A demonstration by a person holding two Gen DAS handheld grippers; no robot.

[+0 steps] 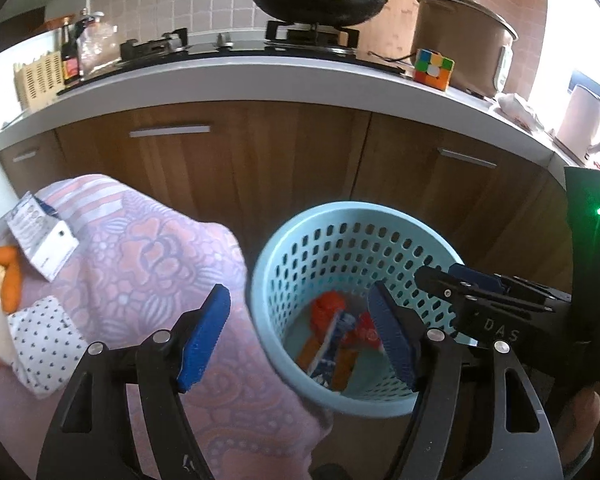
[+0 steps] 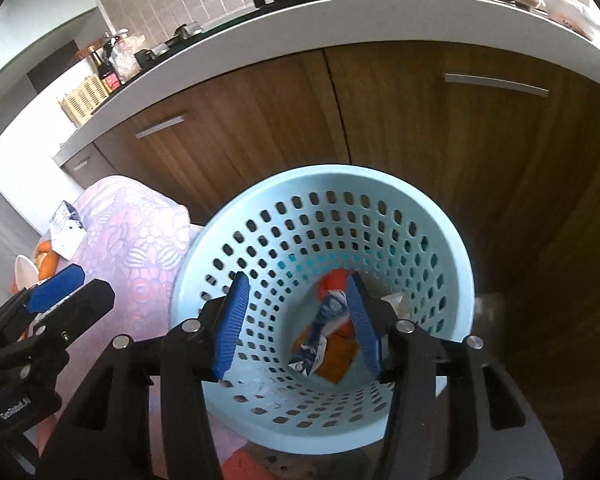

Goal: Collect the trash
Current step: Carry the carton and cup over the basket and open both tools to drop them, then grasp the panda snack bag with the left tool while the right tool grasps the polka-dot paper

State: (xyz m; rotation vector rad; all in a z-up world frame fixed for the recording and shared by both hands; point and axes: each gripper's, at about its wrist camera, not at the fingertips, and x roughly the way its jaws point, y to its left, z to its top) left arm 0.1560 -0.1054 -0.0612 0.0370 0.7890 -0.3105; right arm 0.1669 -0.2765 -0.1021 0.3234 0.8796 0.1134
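A light blue perforated trash basket (image 1: 300, 240) (image 2: 440, 240) stands on the floor by a low table covered in a pink floral cloth (image 1: 148, 264) (image 2: 140, 248). Inside it lie a blue-white wrapper (image 2: 320, 336) (image 1: 328, 352) and orange and red scraps (image 2: 336, 360). My right gripper (image 2: 296, 320) is open over the basket's mouth, empty. My left gripper (image 1: 300, 336) is open and empty above the basket's left rim. On the cloth remain a white packet (image 1: 40, 236), orange peel (image 1: 10, 280) and a dotted paper (image 1: 40, 344).
Wooden cabinet doors (image 1: 260, 160) and a white counter edge (image 1: 260, 84) rise behind. On the counter stand a stove with a black pan (image 1: 316, 0), a rice cooker (image 1: 460, 40), a colour cube (image 1: 434, 68) and a kettle (image 1: 584, 120).
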